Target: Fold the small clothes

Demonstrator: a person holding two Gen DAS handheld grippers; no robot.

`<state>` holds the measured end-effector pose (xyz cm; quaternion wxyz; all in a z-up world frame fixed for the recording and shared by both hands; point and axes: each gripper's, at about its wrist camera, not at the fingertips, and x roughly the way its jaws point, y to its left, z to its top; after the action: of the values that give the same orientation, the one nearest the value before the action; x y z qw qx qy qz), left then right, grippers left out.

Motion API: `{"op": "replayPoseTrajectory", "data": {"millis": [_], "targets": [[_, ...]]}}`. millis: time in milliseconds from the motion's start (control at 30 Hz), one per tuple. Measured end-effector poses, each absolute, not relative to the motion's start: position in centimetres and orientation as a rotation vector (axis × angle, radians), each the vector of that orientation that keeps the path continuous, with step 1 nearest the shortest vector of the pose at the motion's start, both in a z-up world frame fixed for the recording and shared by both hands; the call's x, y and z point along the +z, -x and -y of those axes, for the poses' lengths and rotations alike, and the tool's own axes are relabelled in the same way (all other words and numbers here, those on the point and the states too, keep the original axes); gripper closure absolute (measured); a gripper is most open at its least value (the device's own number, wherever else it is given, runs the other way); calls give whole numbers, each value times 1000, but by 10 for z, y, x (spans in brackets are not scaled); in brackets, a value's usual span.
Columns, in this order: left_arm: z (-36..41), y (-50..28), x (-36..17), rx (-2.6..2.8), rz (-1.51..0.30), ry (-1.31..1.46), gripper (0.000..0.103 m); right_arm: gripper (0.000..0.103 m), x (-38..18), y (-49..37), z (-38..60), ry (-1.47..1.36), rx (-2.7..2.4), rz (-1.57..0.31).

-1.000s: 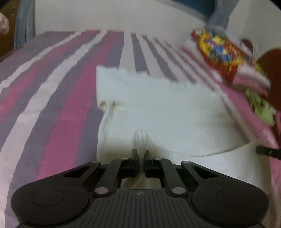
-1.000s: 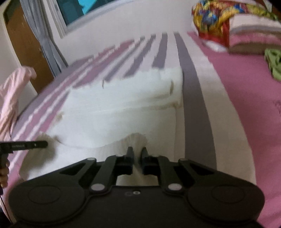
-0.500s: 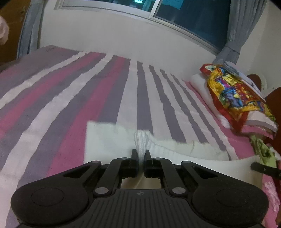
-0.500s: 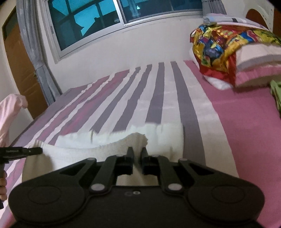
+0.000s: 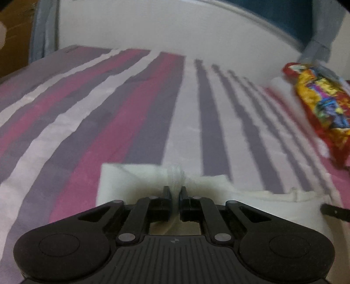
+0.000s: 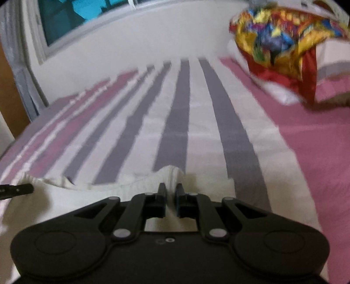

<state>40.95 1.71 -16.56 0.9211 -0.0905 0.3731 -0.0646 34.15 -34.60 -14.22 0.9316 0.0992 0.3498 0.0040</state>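
Note:
A small white garment lies on the striped bed, its near edge lifted. My left gripper is shut on a pinch of its white cloth. My right gripper is shut on another pinch of the same garment. The garment stretches between the two grippers and most of it is hidden under them. The tip of the right gripper shows at the right edge of the left wrist view. The tip of the left gripper shows at the left edge of the right wrist view.
The bed sheet has purple, pink and white stripes. A colourful patterned bundle lies on pillows at the right; it also shows in the right wrist view. A white wall and a window stand behind the bed.
Both grippers have carried the pinched edge of the white garment forward over the rest of it. Much less of the garment shows ahead of the fingers now.

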Motion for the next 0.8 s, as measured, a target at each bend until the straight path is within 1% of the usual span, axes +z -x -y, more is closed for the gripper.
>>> {"op": "replayPoseTrajectory", "data": {"millis": [133, 233, 267, 400, 433, 500, 633, 733, 800], "targets": [[-18, -410, -162, -118, -777, 193, 97, 81, -154, -348, 342, -140, -33, -746], [-24, -396, -147, -117, -744, 181, 96, 79, -141, -339, 341, -138, -41, -717], [-26, -392, -144, -119, -742, 173, 96, 77, -135, -334, 342, -144, -40, -706], [-30, -361, -133, -158, -749, 154, 96, 76, -114, -300, 328, -108, 22, -662], [-28, -350, -132, -186, -761, 157, 96, 74, -112, -292, 325, -113, 46, -669], [-23, -327, -132, -227, -785, 166, 96, 75, -111, -275, 317, -143, 92, -687], [-5, -287, -144, -290, -850, 159, 96, 74, -116, -241, 295, -149, 141, -715], [4, -266, -165, -287, -914, 145, 96, 74, -126, -217, 278, -120, 158, -738], [2, -258, -175, -266, -902, 169, 96, 72, -141, -206, 270, -84, 149, -781]]}}
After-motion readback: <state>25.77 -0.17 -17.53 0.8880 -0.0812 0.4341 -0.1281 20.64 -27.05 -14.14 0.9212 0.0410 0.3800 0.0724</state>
